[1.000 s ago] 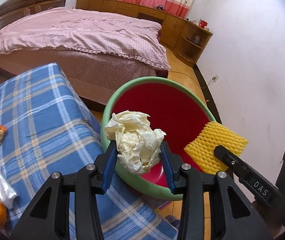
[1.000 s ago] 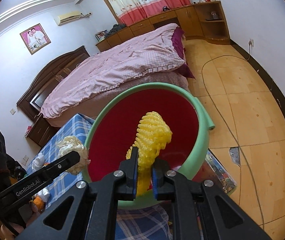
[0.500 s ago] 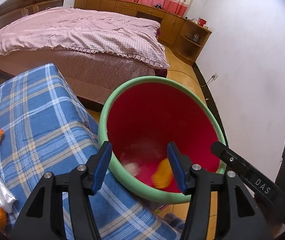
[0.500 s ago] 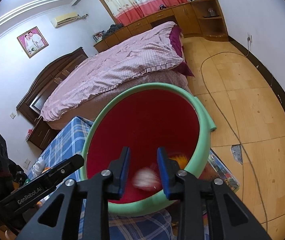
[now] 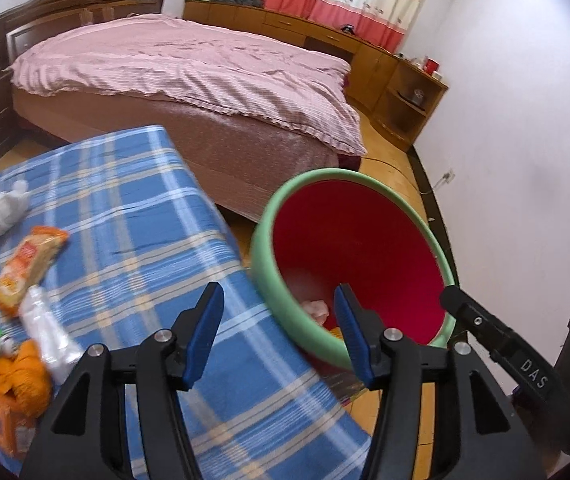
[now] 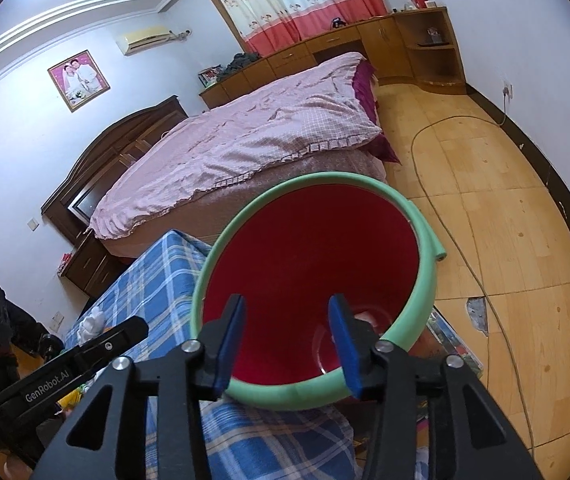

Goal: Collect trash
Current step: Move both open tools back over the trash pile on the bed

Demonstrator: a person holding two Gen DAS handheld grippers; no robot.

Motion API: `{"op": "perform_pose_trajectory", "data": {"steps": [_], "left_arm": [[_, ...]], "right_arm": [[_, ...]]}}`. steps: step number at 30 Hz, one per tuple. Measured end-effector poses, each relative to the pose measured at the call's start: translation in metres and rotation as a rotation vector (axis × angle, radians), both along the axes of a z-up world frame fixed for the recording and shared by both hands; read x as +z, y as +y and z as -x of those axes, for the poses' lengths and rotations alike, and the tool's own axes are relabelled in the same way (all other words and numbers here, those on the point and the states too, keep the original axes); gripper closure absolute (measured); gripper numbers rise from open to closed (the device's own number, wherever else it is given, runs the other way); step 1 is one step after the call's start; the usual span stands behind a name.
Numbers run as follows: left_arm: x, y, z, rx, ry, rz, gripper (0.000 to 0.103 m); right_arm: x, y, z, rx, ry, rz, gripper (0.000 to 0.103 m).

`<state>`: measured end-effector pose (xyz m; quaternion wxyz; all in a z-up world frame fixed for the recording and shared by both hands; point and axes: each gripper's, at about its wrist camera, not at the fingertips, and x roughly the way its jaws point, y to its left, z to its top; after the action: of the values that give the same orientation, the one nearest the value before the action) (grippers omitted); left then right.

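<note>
Trash [image 5: 317,309] lies crumpled inside the green-rimmed red bucket [image 5: 281,280].

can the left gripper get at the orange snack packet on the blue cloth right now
Probably yes. The left gripper has open, empty jaws, and the orange snack packet lies uncovered on the blue plaid cloth to its left. A clear plastic wrapper lies beside it, but nothing covers it.
</note>
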<state>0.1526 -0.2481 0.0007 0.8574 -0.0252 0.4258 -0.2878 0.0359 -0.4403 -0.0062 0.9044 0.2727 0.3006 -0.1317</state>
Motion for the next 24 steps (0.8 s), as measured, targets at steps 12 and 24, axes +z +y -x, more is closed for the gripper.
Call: {"op": "perform_pose_trajectory", "data": {"steps": [12, 24], "left_arm": [[0.018, 0.07, 0.015, 0.14, -0.035, 0.0, 0.046], [0.03, 0.14, 0.02, 0.293, -0.082, -0.08, 0.046]], "right_arm": [[0.012, 0.038, 0.001, 0.07, -0.022, -0.003, 0.039], [0.016, 0.087, -0.005, 0.168, -0.018, -0.002, 0.033]]}}
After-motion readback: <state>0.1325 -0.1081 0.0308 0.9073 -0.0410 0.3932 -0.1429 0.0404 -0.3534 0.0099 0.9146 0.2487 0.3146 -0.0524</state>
